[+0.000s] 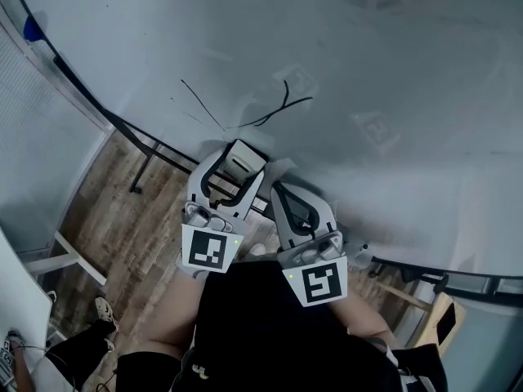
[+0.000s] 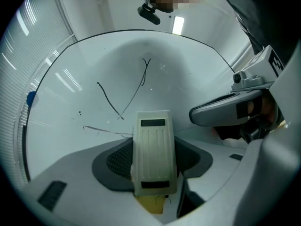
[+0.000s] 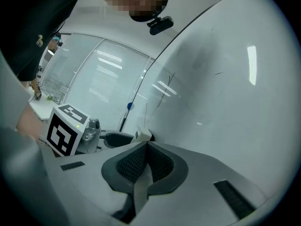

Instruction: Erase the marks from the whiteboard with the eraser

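The left hand-held gripper (image 1: pixel 239 168) was clamped on a cream, ribbed plastic whiteboard eraser (image 2: pixel 153 157), its dark mesh pads (image 2: pixel 117 160) pressing the block from both sides. The eraser pointed toward the large white whiteboard (image 1: pixel 392 64), and its far end lay just short of the thin black pen marks (image 1: pixel 274 113), which sat at about twelve o'clock from it in the head view. Whether the eraser touched the board could not be told. The right hand-held gripper (image 3: pixel 146 145) hung just beside the left one, at roughly four o'clock from it. Its jaws were pressed together with nothing between them, close to the board's bare face.
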A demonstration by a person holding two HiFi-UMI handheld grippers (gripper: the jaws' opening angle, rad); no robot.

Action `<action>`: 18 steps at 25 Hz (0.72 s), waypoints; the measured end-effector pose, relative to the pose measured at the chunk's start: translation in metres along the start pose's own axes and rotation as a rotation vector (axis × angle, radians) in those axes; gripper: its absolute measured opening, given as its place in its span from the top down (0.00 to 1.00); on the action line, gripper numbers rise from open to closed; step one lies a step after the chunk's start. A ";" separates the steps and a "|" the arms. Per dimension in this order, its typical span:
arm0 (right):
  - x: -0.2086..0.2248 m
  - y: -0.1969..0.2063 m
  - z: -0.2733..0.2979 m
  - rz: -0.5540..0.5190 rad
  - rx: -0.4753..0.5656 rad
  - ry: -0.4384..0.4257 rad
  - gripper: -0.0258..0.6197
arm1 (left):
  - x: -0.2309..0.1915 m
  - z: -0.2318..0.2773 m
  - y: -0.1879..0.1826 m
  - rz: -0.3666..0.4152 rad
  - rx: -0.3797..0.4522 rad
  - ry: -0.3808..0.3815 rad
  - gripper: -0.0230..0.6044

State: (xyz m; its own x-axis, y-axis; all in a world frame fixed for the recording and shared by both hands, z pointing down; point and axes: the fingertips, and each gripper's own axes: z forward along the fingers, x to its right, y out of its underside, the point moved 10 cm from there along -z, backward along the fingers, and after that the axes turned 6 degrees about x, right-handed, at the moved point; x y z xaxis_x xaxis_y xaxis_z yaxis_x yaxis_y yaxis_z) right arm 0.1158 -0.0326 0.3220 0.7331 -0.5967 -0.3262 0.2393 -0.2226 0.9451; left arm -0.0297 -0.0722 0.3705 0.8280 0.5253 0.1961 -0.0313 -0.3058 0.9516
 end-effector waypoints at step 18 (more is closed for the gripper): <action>-0.024 -0.022 0.029 -0.030 0.022 0.034 0.92 | -0.033 -0.008 0.001 0.083 0.012 0.156 0.55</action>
State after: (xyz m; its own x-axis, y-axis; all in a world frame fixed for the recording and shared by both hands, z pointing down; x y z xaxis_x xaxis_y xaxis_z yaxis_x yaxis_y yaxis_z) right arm 0.0746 -0.0354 0.3082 0.7470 -0.5633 -0.3531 0.2479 -0.2568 0.9341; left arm -0.0610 -0.0837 0.3669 0.7259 0.6143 0.3094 -0.0884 -0.3627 0.9277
